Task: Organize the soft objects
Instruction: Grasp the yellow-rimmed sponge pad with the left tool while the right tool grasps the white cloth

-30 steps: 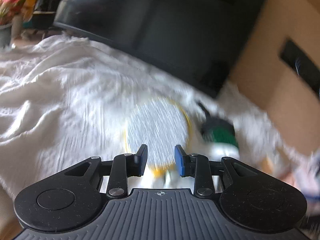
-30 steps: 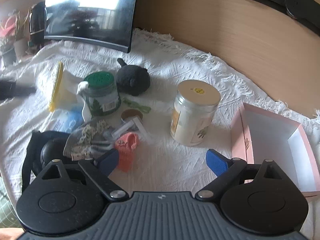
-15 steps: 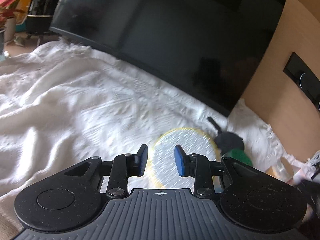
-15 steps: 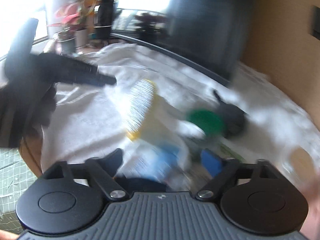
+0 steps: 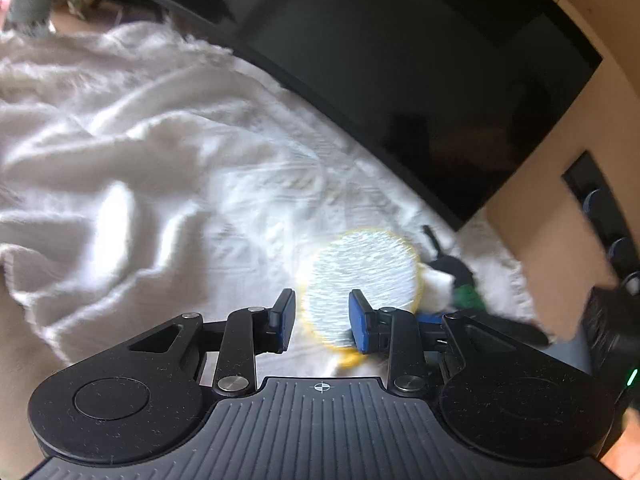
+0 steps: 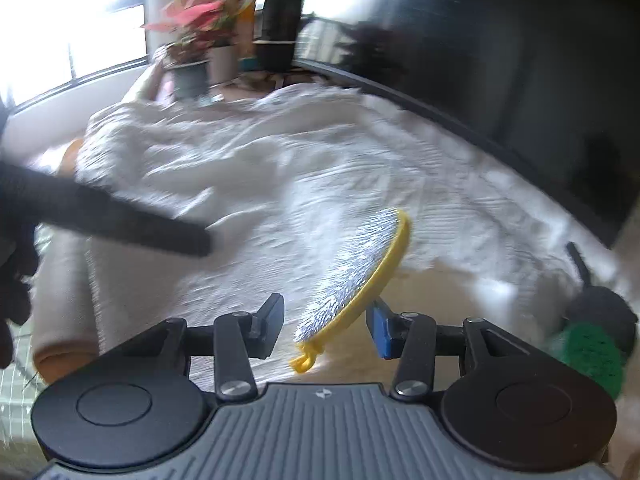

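Note:
A round white fuzzy pad with a yellow rim (image 5: 360,280) stands tilted on the white blanket (image 5: 140,168); it also shows in the right wrist view (image 6: 356,268). My left gripper (image 5: 320,316) is open, low over the blanket, with the pad just ahead between its fingers. My right gripper (image 6: 326,326) is open, its fingers on either side of the pad's near edge, not touching it. A black plush toy (image 6: 600,300) and a green-lidded jar (image 6: 592,348) sit to the right. The frames are motion-blurred.
A large dark screen (image 5: 400,80) leans at the back of the blanket. A wooden wall (image 5: 560,208) is on the right. A potted plant with red leaves (image 6: 192,32) stands at the far end by a window. My left gripper's black arm (image 6: 100,216) crosses the right view.
The right gripper swung left from the cluttered side to the yellow-rimmed pad and narrowed its opening. The left gripper shifted, so the pad now sits slightly right of its fingers.

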Motion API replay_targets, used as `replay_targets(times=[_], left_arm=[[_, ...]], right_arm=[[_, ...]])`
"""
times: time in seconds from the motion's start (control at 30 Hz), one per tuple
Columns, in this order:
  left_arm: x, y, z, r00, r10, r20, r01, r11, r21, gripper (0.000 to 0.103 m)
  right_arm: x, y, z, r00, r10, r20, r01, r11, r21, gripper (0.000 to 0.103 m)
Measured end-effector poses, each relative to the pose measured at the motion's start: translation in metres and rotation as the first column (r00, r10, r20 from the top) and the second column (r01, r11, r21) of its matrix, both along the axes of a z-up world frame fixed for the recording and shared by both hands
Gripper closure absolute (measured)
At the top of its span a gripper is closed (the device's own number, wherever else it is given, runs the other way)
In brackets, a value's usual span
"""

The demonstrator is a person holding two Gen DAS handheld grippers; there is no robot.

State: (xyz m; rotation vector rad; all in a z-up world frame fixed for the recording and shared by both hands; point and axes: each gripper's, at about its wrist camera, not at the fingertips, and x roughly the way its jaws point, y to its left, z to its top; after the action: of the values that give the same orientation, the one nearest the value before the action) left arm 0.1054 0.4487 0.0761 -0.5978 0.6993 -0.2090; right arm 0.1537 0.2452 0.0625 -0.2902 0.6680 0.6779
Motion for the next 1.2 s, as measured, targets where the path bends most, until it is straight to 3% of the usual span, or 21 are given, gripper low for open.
replay_targets(times=[0.2,0.4,0.6,0.73,0.8,0.9,1.0,1.2], left_arm=[[0.015,-0.025,-0.008,0.996,-0.082,-0.037,0.082,0.997,0.008,0.071],[0.044,-0.037,-0.029,0.992,-0.088,-0.092,0.098,0.988,0.117,0.071],[0.069,-0.041,-0.051,0.971,-0.142,-0.192,0.166,0.979,0.116,0.071],[0.069,-0.048,-0.050,0.969,-0.161,-0.186,0.190,0.970,0.152,0.069],[0.069,-0.045,-0.049,0.967,-0.168,-0.194,0.197,0.970,0.139,0.069],[0.070,-0.036,-0.046,0.966,-0.157,-0.204,0.187,0.973,0.135,0.067],[0.072,-0.026,-0.046,0.965,-0.148,-0.216,0.175,0.978,0.115,0.065],[0.081,-0.027,-0.057,0.950,-0.224,-0.218,0.220,0.974,-0.045,0.063]], right_arm=[[-0.025,0.013,-0.011,0.996,0.093,-0.013,-0.094,0.995,-0.038,0.061],[-0.042,-0.019,-0.008,0.996,0.047,-0.080,-0.051,0.997,-0.052,0.052],[-0.054,-0.063,0.006,0.995,-0.052,-0.083,0.050,0.998,-0.035,0.052],[-0.049,-0.075,0.015,0.991,-0.121,-0.064,0.121,0.993,-0.014,0.052],[-0.037,-0.067,0.008,0.985,-0.161,-0.057,0.158,0.986,-0.059,0.060],[-0.017,-0.055,-0.012,0.977,-0.180,-0.118,0.169,0.981,-0.093,0.073],[-0.013,-0.051,-0.028,0.973,-0.195,-0.124,0.179,0.975,-0.130,0.074],[-0.023,-0.051,-0.032,0.983,-0.166,-0.078,0.153,0.977,-0.146,0.073]])
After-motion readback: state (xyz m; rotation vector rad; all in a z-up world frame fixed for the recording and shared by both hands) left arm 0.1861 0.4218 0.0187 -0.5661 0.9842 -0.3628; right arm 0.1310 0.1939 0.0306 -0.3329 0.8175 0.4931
